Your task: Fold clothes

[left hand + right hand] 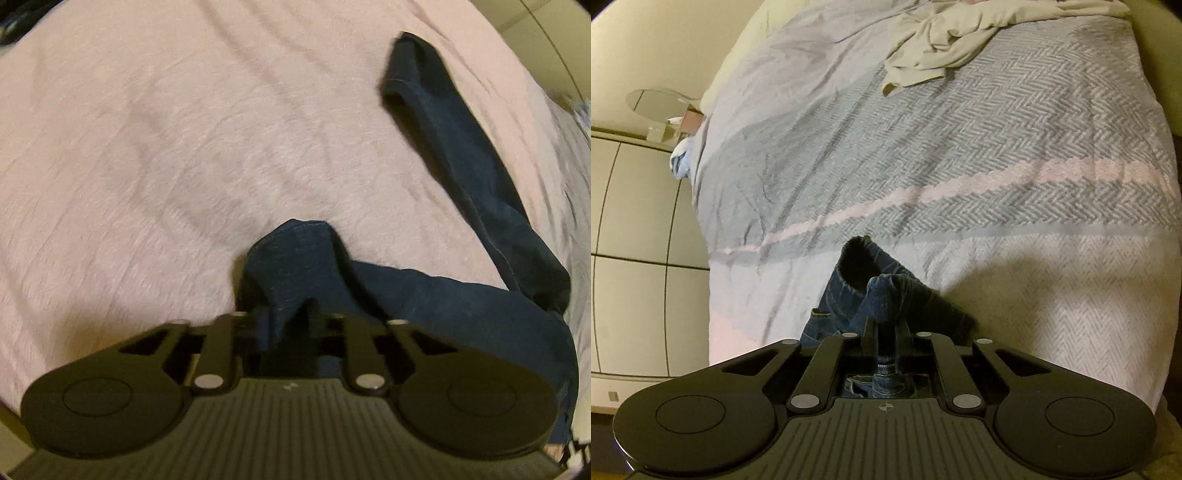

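Observation:
Dark blue jeans (461, 206) lie on a pink bedspread (147, 147). One leg stretches away to the upper right and ends in a hem. My left gripper (286, 317) is shut on a bunched fold of the jeans at the near end. In the right wrist view, my right gripper (886, 328) is shut on another bunch of the jeans (882, 291), near what looks like the waistband, held above a grey herringbone bedspread (960, 166). The fingertips of both grippers are mostly hidden by denim.
A crumpled beige garment (945, 40) lies at the far end of the bed. White cabinet doors (631, 229) stand left of the bed. A round mirror (657, 101) and a striped cloth (681, 162) sit by the bed's left edge.

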A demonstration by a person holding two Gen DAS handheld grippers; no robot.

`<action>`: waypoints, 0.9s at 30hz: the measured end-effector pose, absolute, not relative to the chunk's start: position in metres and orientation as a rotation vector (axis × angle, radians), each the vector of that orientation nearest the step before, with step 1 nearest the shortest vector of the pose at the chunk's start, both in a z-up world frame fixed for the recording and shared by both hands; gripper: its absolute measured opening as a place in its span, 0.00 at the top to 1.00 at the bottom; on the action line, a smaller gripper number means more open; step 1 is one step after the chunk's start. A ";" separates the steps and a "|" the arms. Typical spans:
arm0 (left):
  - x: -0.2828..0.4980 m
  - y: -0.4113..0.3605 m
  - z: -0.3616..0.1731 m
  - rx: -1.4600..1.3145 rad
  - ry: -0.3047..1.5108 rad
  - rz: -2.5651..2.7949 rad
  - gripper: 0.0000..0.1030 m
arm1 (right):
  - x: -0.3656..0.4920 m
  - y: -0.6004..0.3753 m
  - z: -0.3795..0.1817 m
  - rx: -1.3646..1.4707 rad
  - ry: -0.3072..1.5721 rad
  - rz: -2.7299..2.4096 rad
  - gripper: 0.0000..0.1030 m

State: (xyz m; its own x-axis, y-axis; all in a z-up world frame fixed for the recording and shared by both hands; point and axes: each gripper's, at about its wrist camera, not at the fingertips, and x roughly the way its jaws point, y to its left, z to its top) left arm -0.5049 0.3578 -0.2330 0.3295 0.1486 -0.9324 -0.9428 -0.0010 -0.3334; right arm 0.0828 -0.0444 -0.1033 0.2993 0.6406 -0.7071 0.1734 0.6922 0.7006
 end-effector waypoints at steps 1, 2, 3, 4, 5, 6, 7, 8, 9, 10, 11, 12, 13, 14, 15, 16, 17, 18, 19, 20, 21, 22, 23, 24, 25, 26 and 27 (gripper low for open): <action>-0.502 0.363 -0.227 -1.231 0.844 1.025 0.96 | 0.085 -0.042 -0.101 0.793 1.258 0.360 0.94; -0.498 0.371 -0.216 -1.180 0.842 1.011 0.96 | 0.088 -0.039 -0.099 0.796 1.259 0.364 0.94; -0.495 0.379 -0.203 -1.111 0.830 0.999 0.96 | 0.091 -0.037 -0.097 0.799 1.259 0.367 0.94; -0.491 0.386 -0.186 -1.033 0.802 0.989 0.95 | 0.093 -0.034 -0.094 0.802 1.260 0.370 0.94; -0.490 0.394 -0.163 -0.946 0.760 0.985 0.95 | 0.095 -0.031 -0.091 0.809 1.259 0.382 0.94; -0.490 0.400 -0.142 -0.871 0.716 0.983 0.95 | 0.095 -0.027 -0.085 0.817 1.253 0.404 0.94; -0.493 0.402 -0.119 -0.795 0.662 0.983 0.95 | 0.095 -0.023 -0.079 0.824 1.246 0.428 0.94; -0.498 0.402 -0.096 -0.715 0.604 0.983 0.95 | 0.095 -0.021 -0.074 0.833 1.238 0.455 0.94; -0.506 0.400 -0.075 -0.641 0.549 0.981 0.95 | 0.094 -0.021 -0.069 0.844 1.229 0.484 0.94; -0.517 0.394 -0.063 -0.588 0.517 0.981 0.93 | 0.093 -0.021 -0.064 0.856 1.220 0.514 0.94; -0.530 0.386 -0.054 -0.545 0.494 0.983 0.92 | 0.092 -0.021 -0.059 0.867 1.210 0.543 0.94; -0.542 0.379 -0.045 -0.502 0.471 0.984 0.87 | 0.090 -0.024 -0.057 0.872 1.204 0.568 0.94; -0.557 0.373 -0.046 -0.494 0.478 1.002 0.85 | 0.087 -0.029 -0.056 0.870 1.200 0.589 0.94; -0.575 0.368 -0.054 -0.510 0.509 1.038 0.85 | 0.083 -0.035 -0.057 0.864 1.206 0.590 0.94; -0.594 0.360 -0.068 -0.562 0.553 1.094 0.85 | 0.078 -0.043 -0.059 0.852 1.221 0.573 0.94; -0.614 0.352 -0.083 -0.632 0.601 1.157 0.86 | 0.073 -0.050 -0.065 0.830 1.248 0.544 0.94; -0.633 0.344 -0.098 -0.701 0.650 1.220 0.87 | 0.068 -0.059 -0.072 0.798 1.286 0.505 0.94; -0.653 0.335 -0.114 -0.772 0.698 1.282 0.87 | 0.064 -0.067 -0.080 0.762 1.325 0.459 0.94; -0.669 0.325 -0.126 -0.843 0.722 1.328 0.87 | 0.060 -0.074 -0.090 0.722 1.366 0.409 0.94; -0.681 0.315 -0.136 -0.914 0.729 1.359 0.87 | 0.055 -0.081 -0.100 0.691 1.398 0.363 0.94; -0.688 0.307 -0.143 -0.966 0.743 1.374 0.87 | 0.051 -0.087 -0.109 0.669 1.415 0.317 0.94; -0.687 0.304 -0.148 -1.005 0.746 1.374 0.85 | 0.047 -0.091 -0.117 0.656 1.423 0.274 0.94; -0.684 0.303 -0.154 -1.043 0.740 1.369 0.84 | 0.044 -0.093 -0.123 0.655 1.424 0.247 0.94; -0.681 0.305 -0.157 -1.075 0.726 1.360 0.79 | 0.043 -0.093 -0.126 0.658 1.419 0.229 0.94; -0.674 0.311 -0.158 -1.094 0.700 1.345 0.75 | 0.041 -0.093 -0.129 0.662 1.415 0.211 0.94; -0.666 0.318 -0.158 -1.110 0.671 1.329 0.67 | 0.041 -0.091 -0.129 0.658 1.410 0.203 0.94; -0.658 0.326 -0.159 -1.117 0.641 1.318 0.60 | 0.042 -0.088 -0.127 0.648 1.405 0.204 0.94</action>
State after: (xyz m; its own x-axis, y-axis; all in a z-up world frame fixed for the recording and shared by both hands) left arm -0.6581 0.3265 -0.1589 0.1975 0.4213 -0.8852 -0.9565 -0.1149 -0.2682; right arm 0.0418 -0.0877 -0.1272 0.1808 0.5008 -0.8465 0.2397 0.8123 0.5317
